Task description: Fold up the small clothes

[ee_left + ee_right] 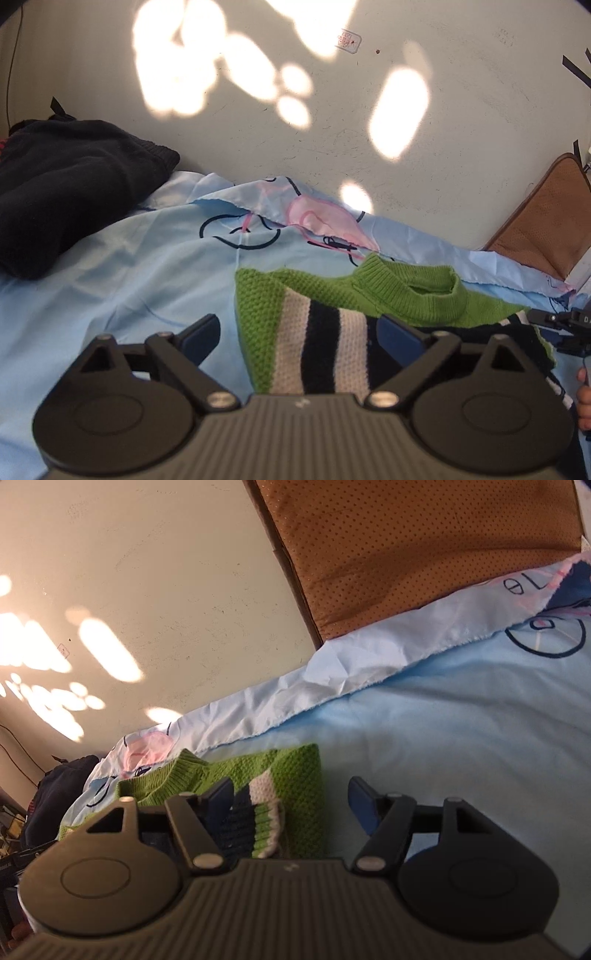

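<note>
A small green knit sweater (424, 295) with white and dark stripes lies on a light blue printed sheet (129, 266). Its ribbed collar points toward the wall. My left gripper (299, 332) is open over the sweater's left striped part, and neither blue pad presses on the knit. In the right wrist view the same sweater (295, 771) shows a striped sleeve cuff lying on its green side. My right gripper (291, 801) is open there too. Its left finger sits over the dark stripes and its right finger over the bare sheet (443, 720).
A dark navy garment (66, 184) is heaped on the sheet at the left. A brown perforated cushion (406, 554) leans at the right against the pale wall (369, 110), which has sun patches. A person's fingers (583, 395) show at the right edge.
</note>
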Tool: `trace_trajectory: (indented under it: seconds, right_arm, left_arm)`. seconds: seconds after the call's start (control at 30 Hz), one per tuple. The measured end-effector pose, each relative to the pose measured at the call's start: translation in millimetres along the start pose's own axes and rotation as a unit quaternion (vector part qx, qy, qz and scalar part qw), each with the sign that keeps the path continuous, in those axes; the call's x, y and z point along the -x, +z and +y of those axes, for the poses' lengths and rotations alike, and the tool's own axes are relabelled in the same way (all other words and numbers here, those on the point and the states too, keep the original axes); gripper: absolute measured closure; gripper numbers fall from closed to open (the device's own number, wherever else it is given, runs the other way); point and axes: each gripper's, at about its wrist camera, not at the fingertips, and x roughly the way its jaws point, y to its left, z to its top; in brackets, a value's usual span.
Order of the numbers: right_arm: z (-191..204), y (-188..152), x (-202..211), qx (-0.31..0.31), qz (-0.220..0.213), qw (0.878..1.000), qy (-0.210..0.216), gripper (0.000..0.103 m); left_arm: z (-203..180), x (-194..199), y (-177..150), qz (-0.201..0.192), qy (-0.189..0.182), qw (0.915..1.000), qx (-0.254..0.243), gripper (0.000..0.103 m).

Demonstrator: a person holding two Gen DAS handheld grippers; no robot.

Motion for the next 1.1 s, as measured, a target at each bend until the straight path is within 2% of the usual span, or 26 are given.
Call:
trace_trajectory:
  seconds: [0.03,0.1,0.13,0.17,0.2,0.27,0.37,0.5,0.63,0.77,0.9,1.0,1.1]
  right_arm:
    - [0.3,0.5,-2.5,0.002,0.004,1.000,0.006,0.032]
    - [5.0,1.1,-6.6,0.017,0.011,1.000,0.012,0.036]
    - [9.4,2.1,-10.3,0.034,0.020,0.999,0.015,0.043]
    - [13.1,2.0,-12.8,0.046,0.025,0.999,0.012,0.068]
    - [18.2,2.5,-15.8,0.061,0.029,0.998,-0.005,0.081]
    - [24.3,3.7,-13.3,0.074,0.027,0.997,-0.008,0.086]
    - [33.0,3.2,10.4,0.085,-0.002,0.996,0.011,0.087]
    - [42.5,-6.5,63.8,0.077,-0.047,0.995,0.048,0.089]
    - [43.4,-30.7,119.7,0.079,-0.079,0.992,0.067,0.089]
    - [29.8,-67.9,163.4,0.054,-0.096,0.991,0.075,0.090]
    - [18.3,-113.4,188.4,0.048,-0.102,0.993,0.044,0.090]
    - [9.1,-139.6,197.9,0.047,-0.101,0.994,0.023,0.090]
    - [-0.5,-159.3,199.0,0.045,-0.091,0.995,-0.004,0.086]
  left_arm:
    - [1.2,-4.7,2.5,0.002,-0.010,0.9999,0.011,0.013]
    - [2.8,-14.7,6.9,0.005,-0.021,0.9995,0.025,0.030]
    - [3.0,-20.5,8.1,0.007,-0.015,0.9995,0.028,0.057]
    - [3.3,-25.0,9.2,0.010,-0.002,0.9995,0.029,0.079]
    - [5.4,-27.7,9.8,0.009,0.017,0.9993,0.031,0.087]
    - [13.0,-23.8,11.7,0.010,0.004,0.9986,0.052,0.093]
    - [15.9,8.0,12.5,-0.020,-0.025,0.9976,0.062,0.094]
    - [1.9,67.0,0.5,-0.067,-0.061,0.9952,0.037,0.094]
    - [-5.1,125.0,-34.0,-0.108,-0.088,0.9902,0.011,0.094]
    - [2.5,165.1,-79.0,-0.124,-0.097,0.9874,0.016,0.094]
    - [7.0,187.2,-120.1,-0.117,-0.101,0.9877,0.025,0.094]
    - [2.9,201.4,-147.7,-0.118,-0.092,0.9887,0.000,0.093]
    - [0.3,212.7,-172.0,-0.105,-0.074,0.9914,-0.024,0.083]
